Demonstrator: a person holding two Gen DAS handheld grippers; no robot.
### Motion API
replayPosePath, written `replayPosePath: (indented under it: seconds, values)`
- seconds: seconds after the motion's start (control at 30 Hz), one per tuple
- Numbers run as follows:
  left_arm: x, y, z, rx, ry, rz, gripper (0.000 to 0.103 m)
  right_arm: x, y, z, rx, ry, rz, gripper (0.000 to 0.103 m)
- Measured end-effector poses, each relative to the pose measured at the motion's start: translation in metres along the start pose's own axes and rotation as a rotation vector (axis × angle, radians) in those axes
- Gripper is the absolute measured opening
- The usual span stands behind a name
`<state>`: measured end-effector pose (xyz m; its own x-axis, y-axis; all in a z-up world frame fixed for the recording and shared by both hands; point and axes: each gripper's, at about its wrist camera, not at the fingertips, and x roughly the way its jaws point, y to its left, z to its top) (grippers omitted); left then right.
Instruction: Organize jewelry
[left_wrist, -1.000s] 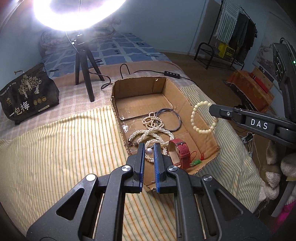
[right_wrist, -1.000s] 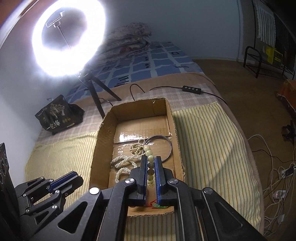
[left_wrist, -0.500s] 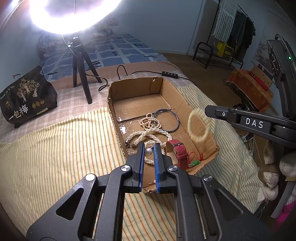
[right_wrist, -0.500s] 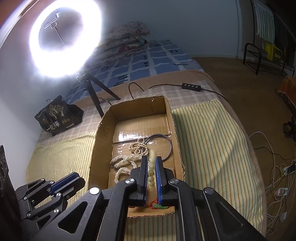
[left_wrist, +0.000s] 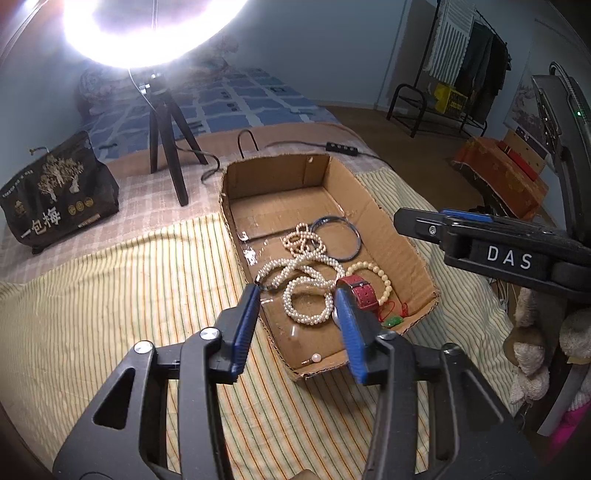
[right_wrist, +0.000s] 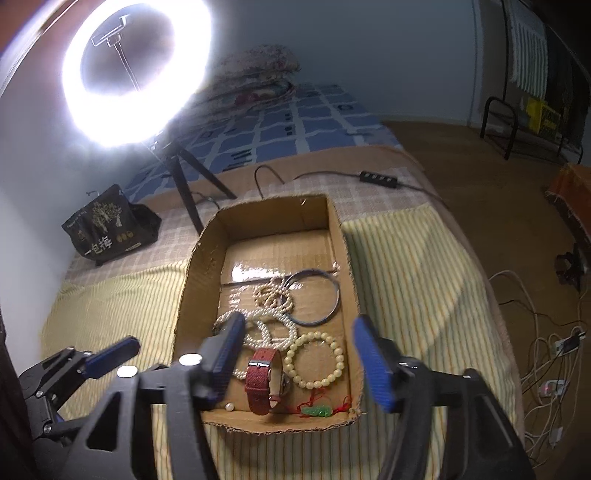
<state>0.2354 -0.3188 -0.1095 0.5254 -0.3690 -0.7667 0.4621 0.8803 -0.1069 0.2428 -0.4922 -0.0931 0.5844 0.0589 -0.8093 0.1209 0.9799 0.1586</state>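
Jewelry all sits in the cardboard box (right_wrist: 341, 258) on the striped bedspread (right_wrist: 413, 295): pearl necklace (right_wrist: 269, 325) in loops mid-box, thin dark bangle (right_wrist: 321, 299) behind it, cream bead bracelet (right_wrist: 316, 360) flat on the floor near the right wall, red watch strap (right_wrist: 260, 380) just left of it, green pendant on red cord (right_wrist: 319, 410) at the near wall, single loose pearl (right_wrist: 229, 407) at the near left corner

Left gripper (left_wrist: 299, 299) angled down over the box's near end, jaws opening, nothing pinched between the pads; necklace loop and loose pearl (left_wrist: 316, 357) show through the gap, lying on the box floor

Right gripper (right_wrist: 295, 332) also pitched down over the near end, jaws opening, wide apart, nothing held; bracelet and strap lie below the gap

View differences:
- left wrist view shows the right gripper side-on at the right edge, above the box's right wall, plus a clothes rack (left_wrist: 461, 70) and an orange-covered box on the floor
- right wrist view shows the left gripper's tips at lower left, over the bedspread just outside the box's left wall, the full ring light (right_wrist: 136, 70) on its tripod, cables on the floor at right
- black printed bag (left_wrist: 55, 192) visible in both, well left of the box
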Motion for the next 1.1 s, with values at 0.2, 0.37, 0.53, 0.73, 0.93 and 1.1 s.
replayPosePath:
  seconds: [0.2,0.37,0.53,0.73,0.93,1.1]
  values:
    - [-0.006,0.0,-0.002,0.014,-0.008,0.013,0.044,-0.007,-0.001,0.002,0.005,-0.026,-0.017,0.074]
    - [-0.012,0.0,-0.003,0.018,-0.02,0.015,0.044,-0.009,-0.001,0.001,0.004,-0.028,-0.023,0.074]
    - [-0.021,0.003,-0.003,0.016,-0.036,0.013,0.044,-0.015,0.001,-0.001,0.004,-0.039,-0.028,0.075]
    - [-0.035,0.011,-0.005,0.019,-0.053,0.021,0.044,-0.023,0.003,-0.004,0.01,-0.052,-0.035,0.075]
    - [-0.054,0.015,-0.01,0.032,-0.082,0.034,0.044,-0.033,0.01,-0.008,-0.012,-0.072,-0.053,0.075]
    - [-0.076,0.017,-0.013,0.031,-0.12,0.038,0.044,-0.048,0.019,-0.012,-0.027,-0.105,-0.062,0.077]
